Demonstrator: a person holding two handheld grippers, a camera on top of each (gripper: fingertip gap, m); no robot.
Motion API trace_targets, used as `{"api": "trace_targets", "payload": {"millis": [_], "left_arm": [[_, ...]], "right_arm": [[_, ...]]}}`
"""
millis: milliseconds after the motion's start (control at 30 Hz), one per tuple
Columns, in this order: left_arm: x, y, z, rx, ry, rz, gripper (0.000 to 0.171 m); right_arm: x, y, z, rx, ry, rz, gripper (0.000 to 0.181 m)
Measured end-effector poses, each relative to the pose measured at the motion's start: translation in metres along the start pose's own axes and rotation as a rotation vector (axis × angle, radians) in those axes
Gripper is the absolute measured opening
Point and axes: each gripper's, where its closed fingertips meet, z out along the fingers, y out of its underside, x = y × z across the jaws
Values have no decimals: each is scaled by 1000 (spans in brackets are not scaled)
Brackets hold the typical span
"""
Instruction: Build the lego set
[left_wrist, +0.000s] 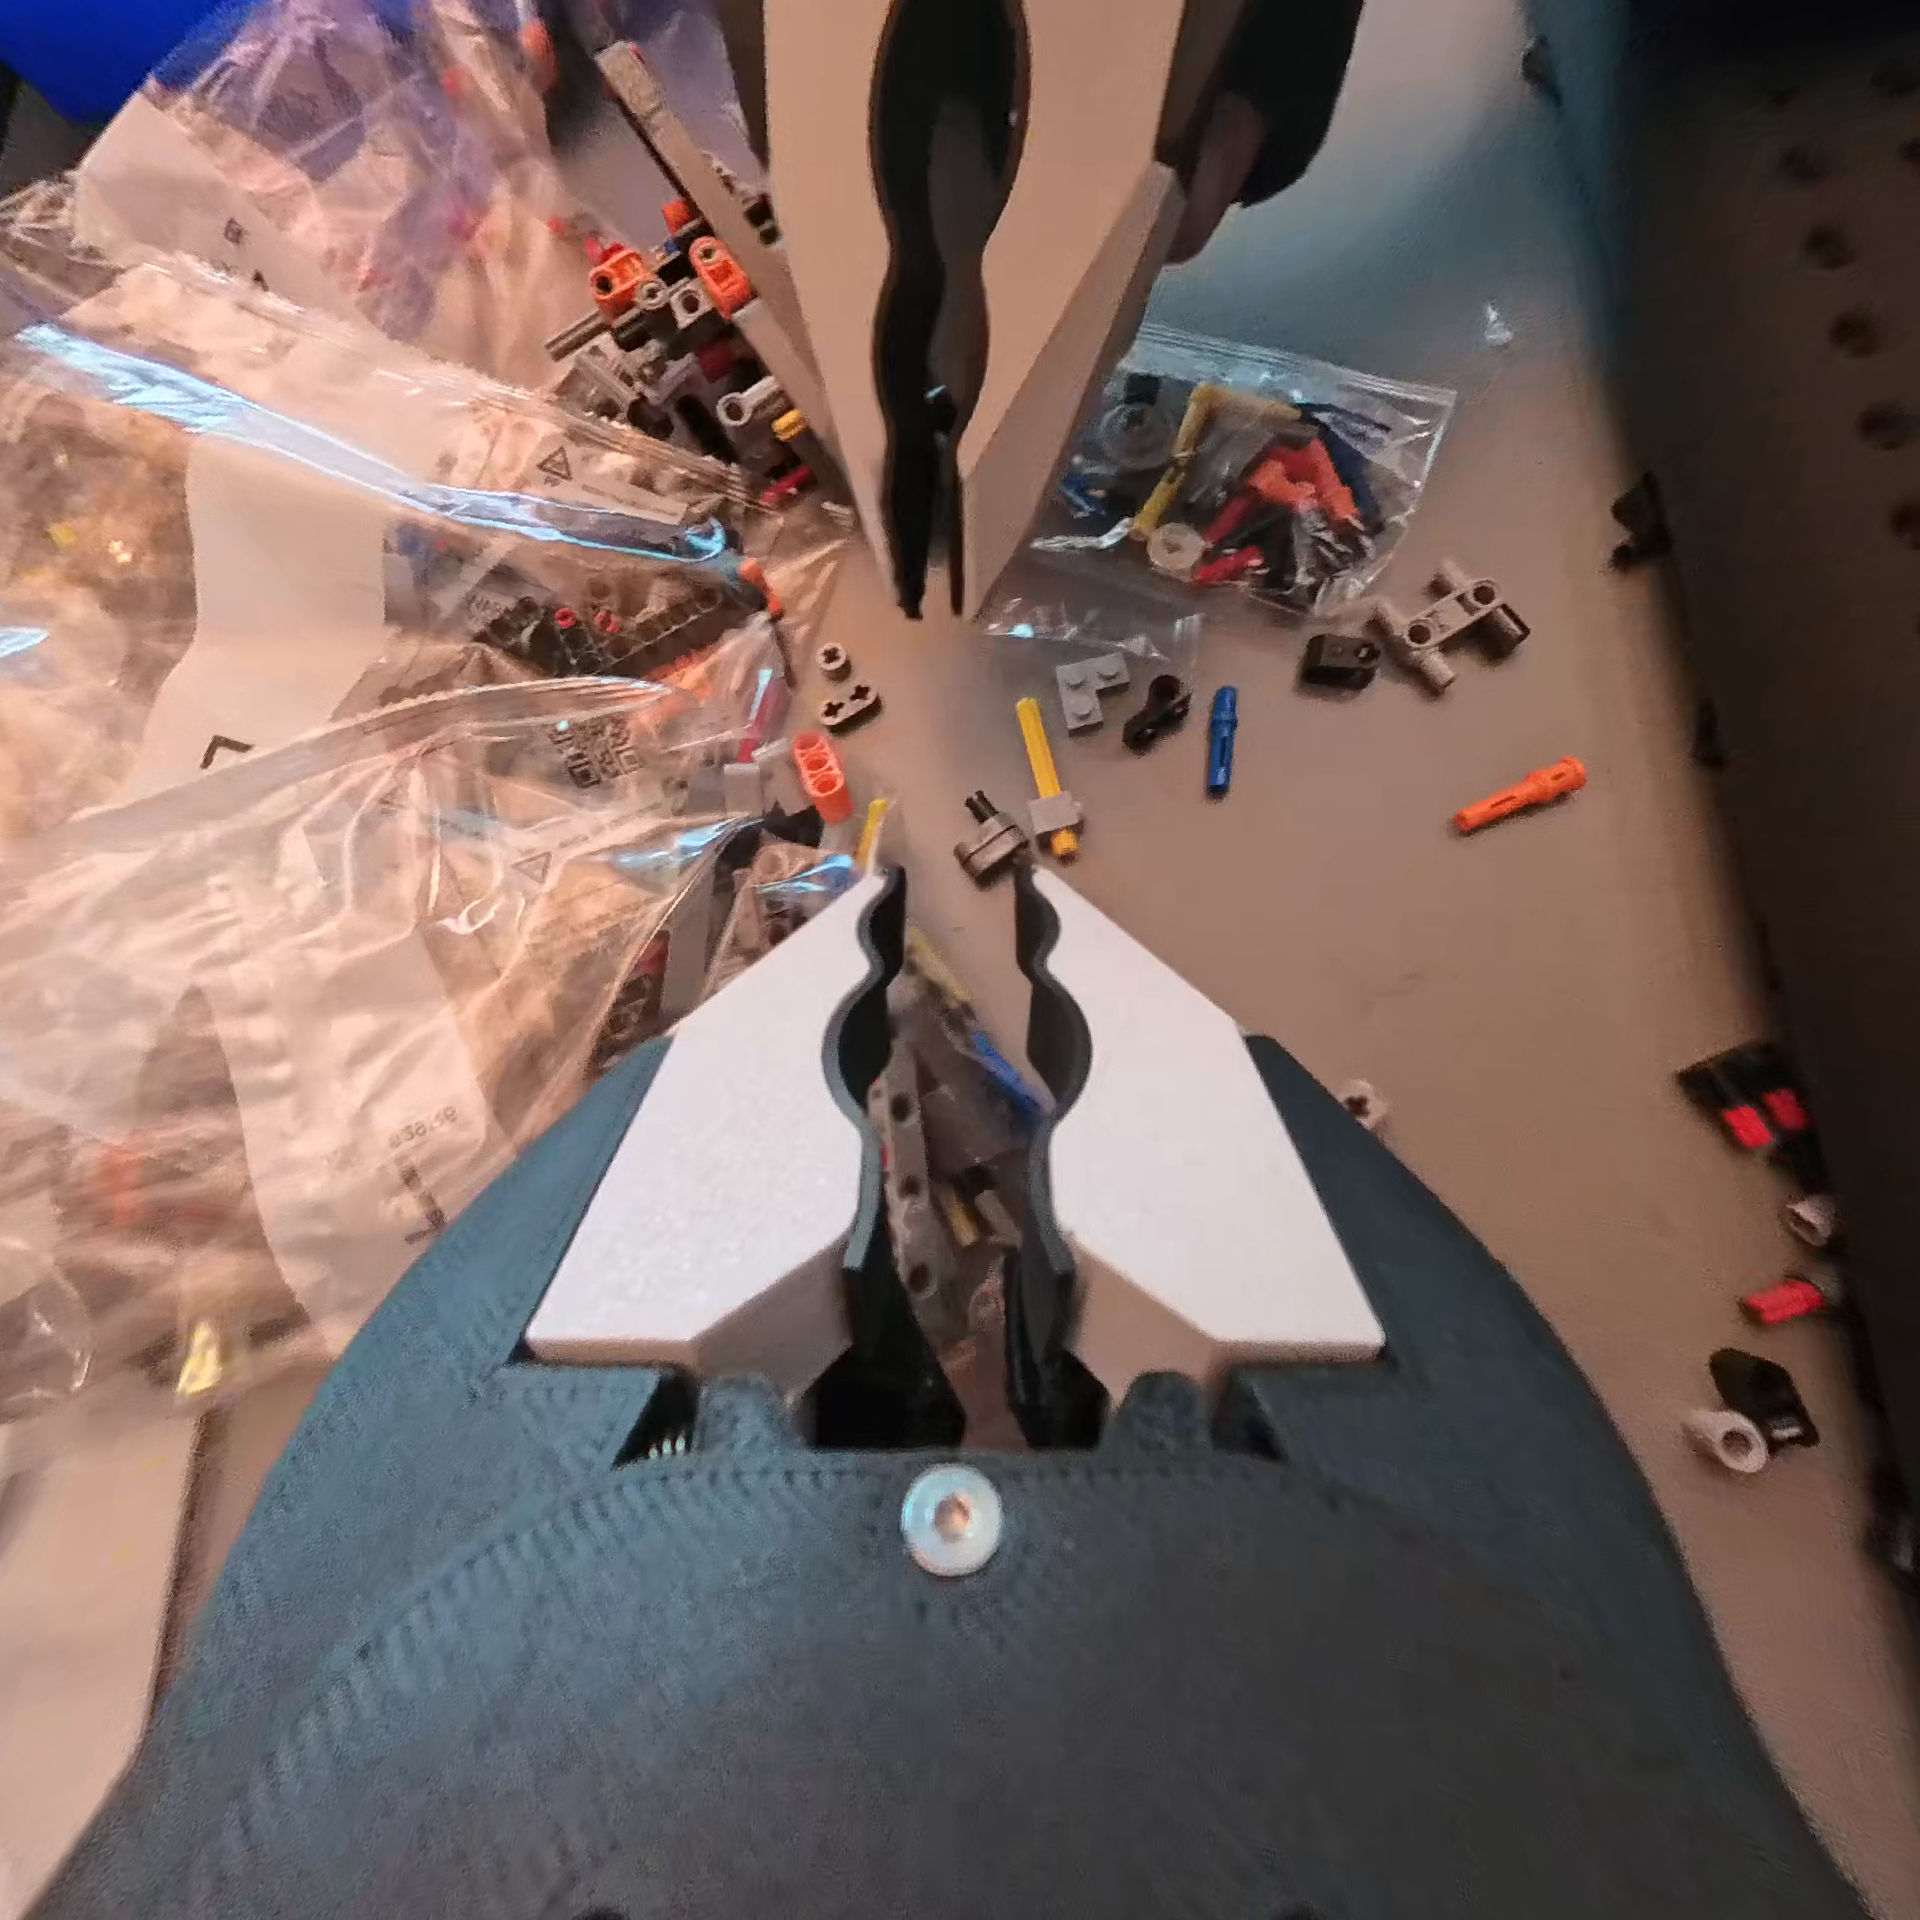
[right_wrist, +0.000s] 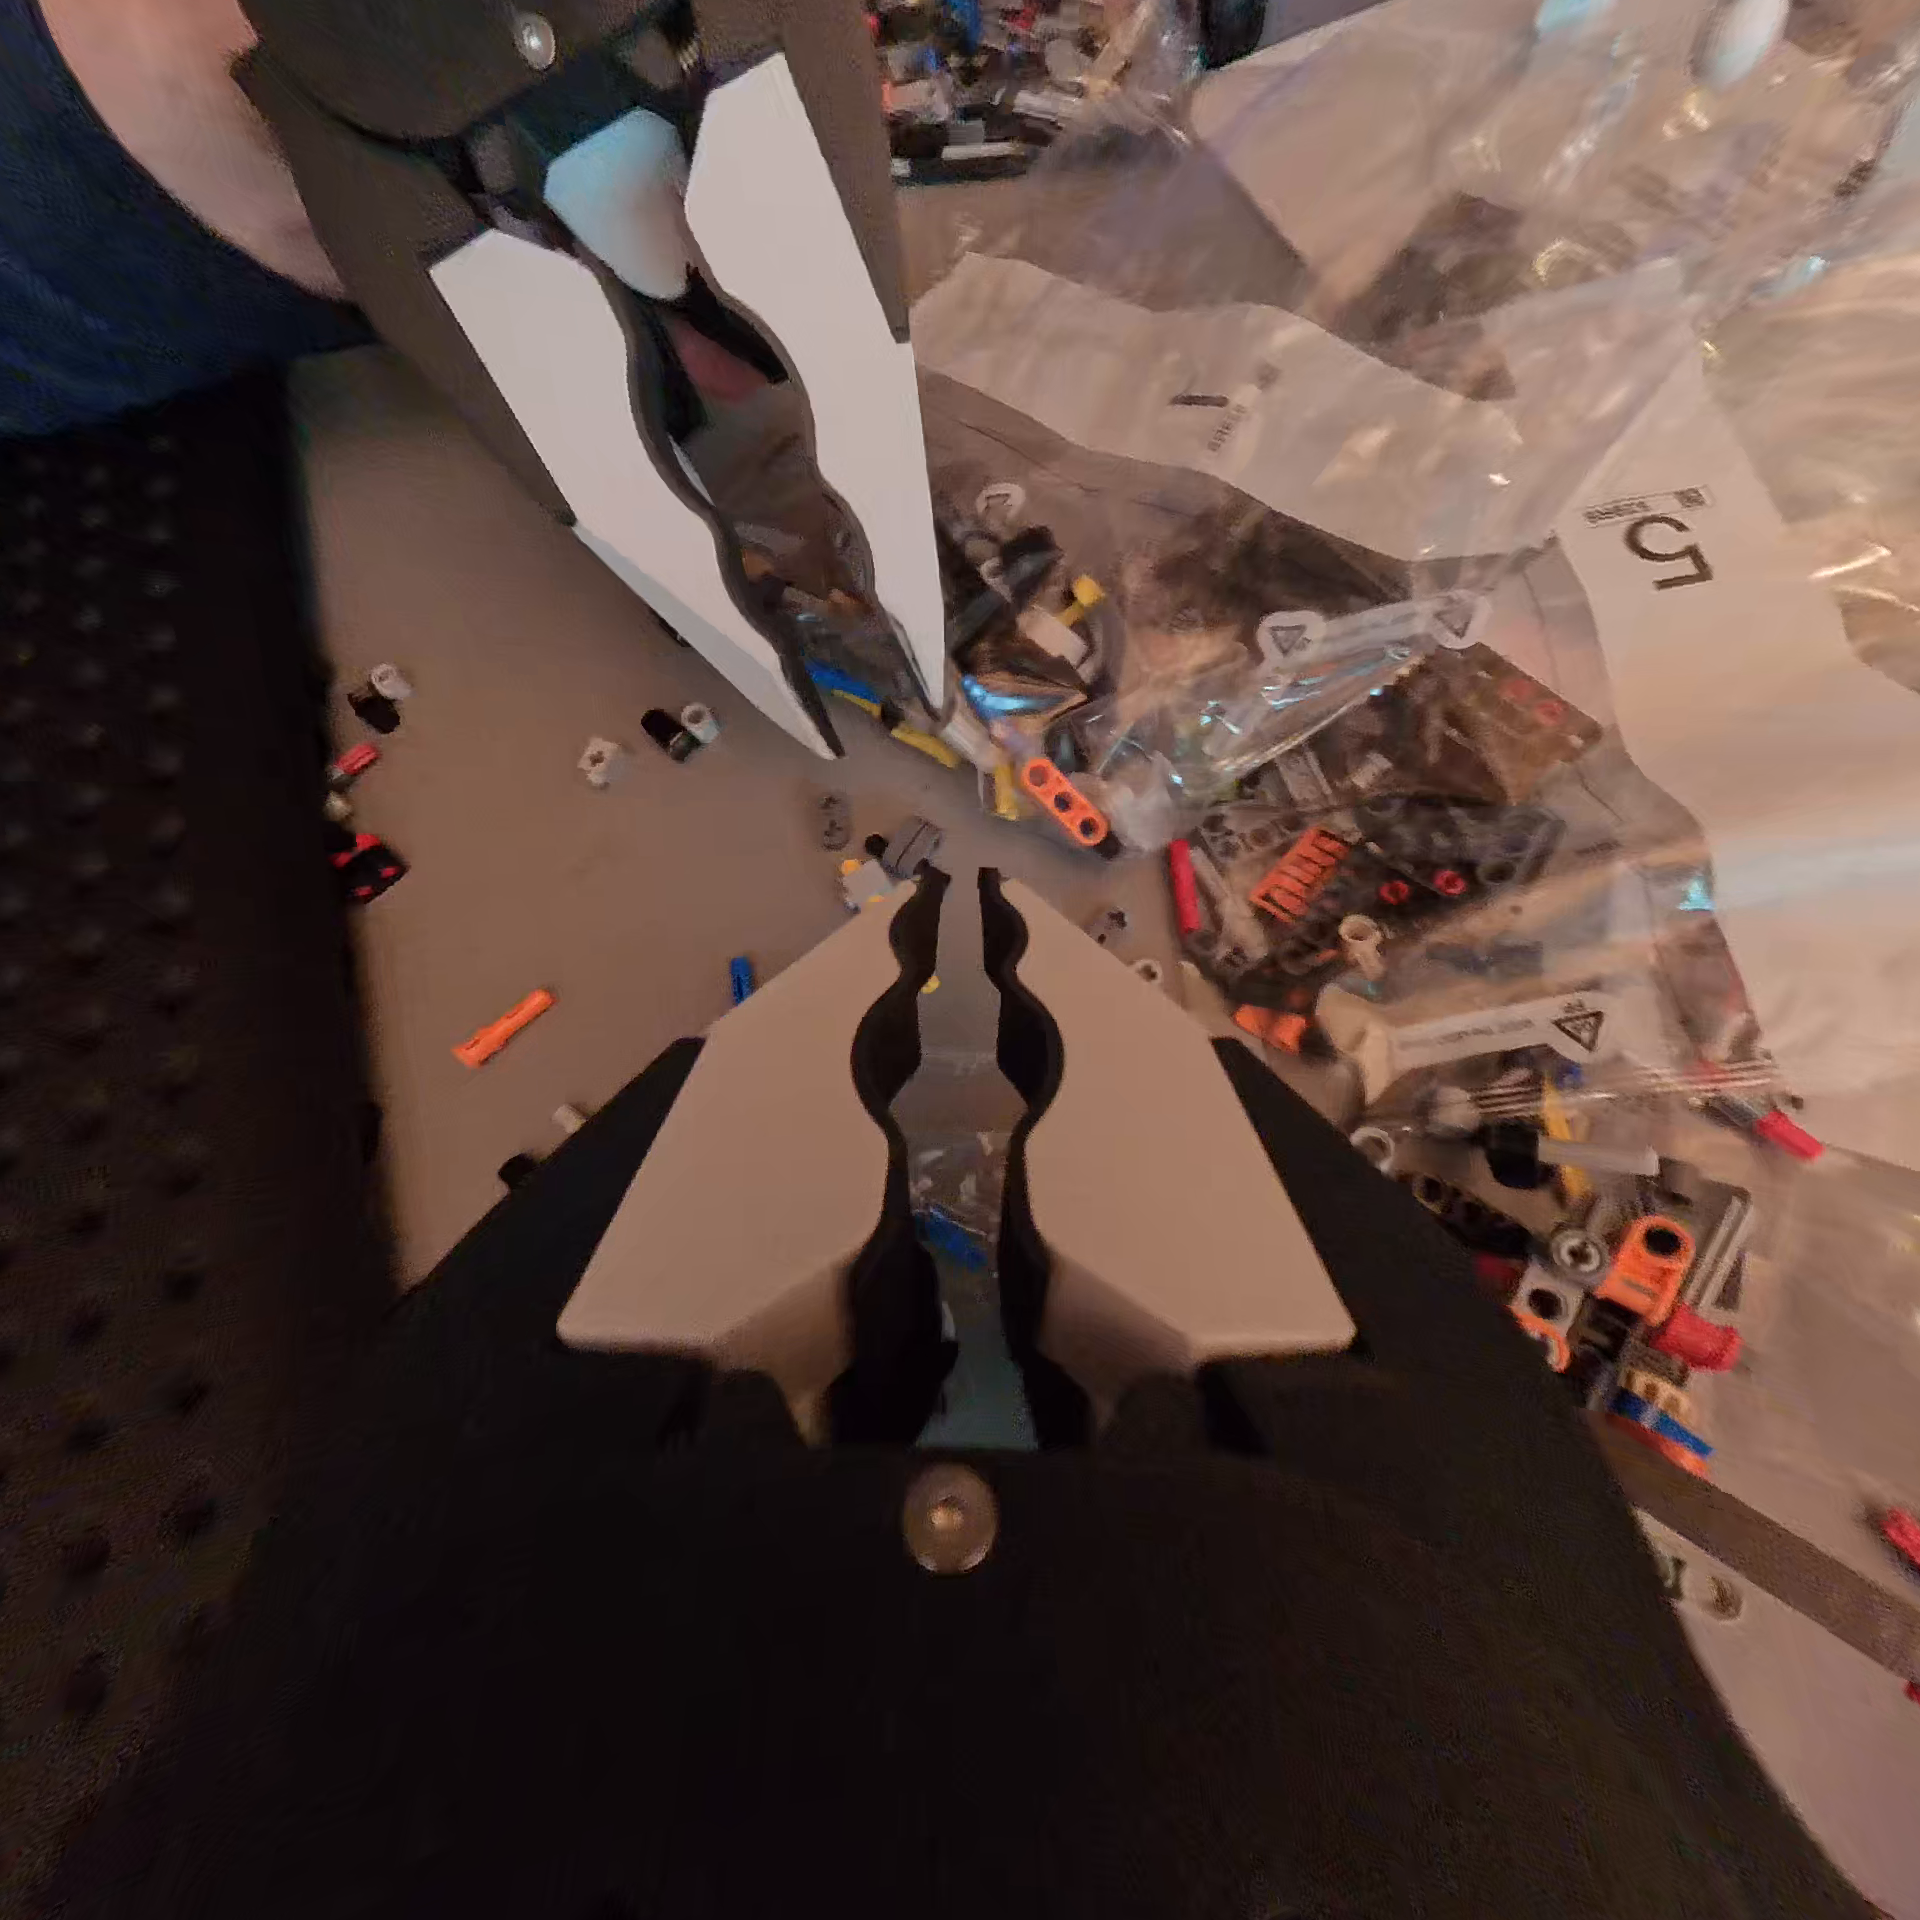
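Loose Lego pieces lie on the grey table (left_wrist: 1299, 987). My left gripper (left_wrist: 961, 883) is open and empty, low over a grey connector with a black pin (left_wrist: 987, 844) and a yellow axle in a grey connector (left_wrist: 1044, 779). An orange beam (left_wrist: 821, 777) lies just left of its tips. My right gripper (right_wrist: 961, 878) faces it from the far side, its jaws a narrow gap apart with nothing between them. It also shows in the left wrist view (left_wrist: 935, 613). The left gripper shows in the right wrist view (right_wrist: 885, 732), tips at a bag's edge. A partly built model (left_wrist: 675, 332) stands behind.
Large clear bags of parts (left_wrist: 312, 727) crowd the left side. A small zip bag of pieces (left_wrist: 1247, 478), a blue pin (left_wrist: 1222, 740), an orange pin (left_wrist: 1519, 795) and a grey L plate (left_wrist: 1091, 686) lie to the right. A dark perforated mat (right_wrist: 156, 935) borders the table. The left gripper's tips are roughly 5 cm from the right gripper's.
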Motion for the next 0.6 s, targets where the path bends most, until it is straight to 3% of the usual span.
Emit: {"api": "trace_targets", "payload": {"millis": [233,600], "left_arm": [[6,8,21,-103,-29,50,19],[9,9,28,-118,-16,64,16]], "right_arm": [[-7,19,20,-132,1,-86,11],[-16,25,28,-188,-35,-113,6]]}}
